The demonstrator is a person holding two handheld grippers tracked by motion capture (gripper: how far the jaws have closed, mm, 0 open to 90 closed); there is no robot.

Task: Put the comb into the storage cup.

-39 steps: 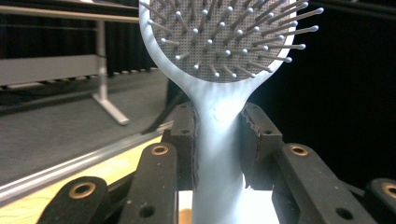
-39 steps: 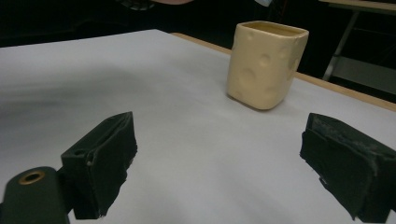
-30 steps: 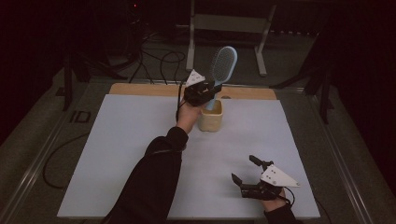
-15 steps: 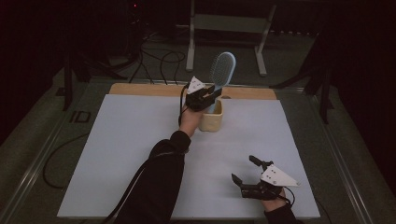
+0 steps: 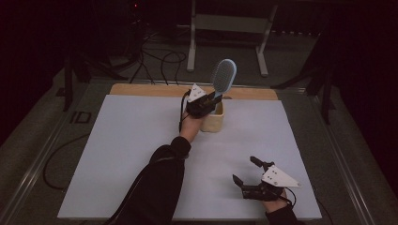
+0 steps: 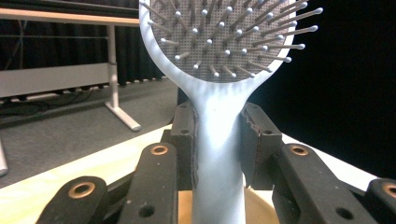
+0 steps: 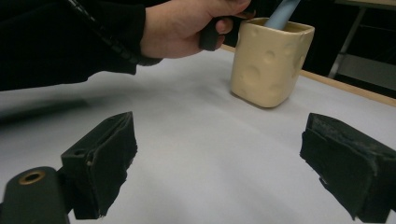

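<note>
Two grippers are at work on the bench, one far back and one close to you. Your left gripper sits near the middle of the far edge, at the left side of the cream cup. Its pads are pressed against both sides of the pale blue hairbrush, gripping the handle just under the head. In the left gripper view the handle stands upright between the two black pads, and its lower end goes down into the cup's mouth. The bristled head rises above the jaws. From the right gripper view you can see the handle leaning out of the cup, with your left hand just beside the cup's rim. Whether the handle's tip touches the cup's bottom cannot be told.

The cup itself stands on the white sheet, just inside the wooden strip along the far edge.

Your right gripper lies near the near right corner, well apart from the cup. Its jaws stand wide apart with nothing between them, only bare white surface showing between the two pads.
</note>
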